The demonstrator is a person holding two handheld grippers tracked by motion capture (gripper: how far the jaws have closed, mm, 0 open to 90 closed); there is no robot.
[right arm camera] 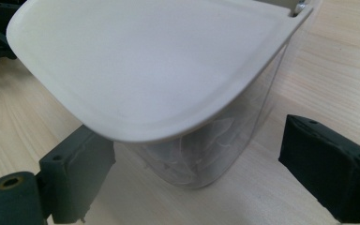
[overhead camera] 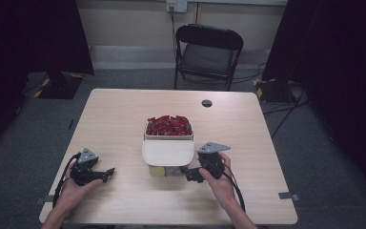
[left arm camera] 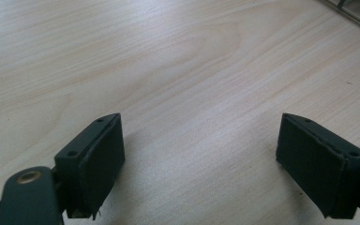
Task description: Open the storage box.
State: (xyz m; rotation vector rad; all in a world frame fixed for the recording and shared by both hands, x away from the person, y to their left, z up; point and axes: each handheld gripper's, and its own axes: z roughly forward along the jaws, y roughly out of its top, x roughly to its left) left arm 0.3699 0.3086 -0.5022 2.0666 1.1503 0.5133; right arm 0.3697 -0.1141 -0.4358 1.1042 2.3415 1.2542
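A clear container [overhead camera: 168, 143] stands mid-table, its rear half piled with red packets [overhead camera: 168, 125]. A white lid [overhead camera: 167, 151] covers its near half; below it something yellowish [overhead camera: 158, 170] shows through the clear wall. My right gripper [overhead camera: 190, 173] is open at the container's near right corner. In the right gripper view the white lid [right arm camera: 145, 65] overhangs the clear wall [right arm camera: 201, 159], with pale packets inside, between my spread jaws [right arm camera: 194, 173]. My left gripper [overhead camera: 108, 174] rests open on the table to the left, apart from the container. Its jaws [left arm camera: 199, 164] frame bare wood.
The light wooden table [overhead camera: 124, 119] has a small dark round disc [overhead camera: 207, 103] near its far edge. A black folding chair [overhead camera: 208, 52] stands beyond the table. Dark curtains hang at both sides, and cables lie on the grey floor.
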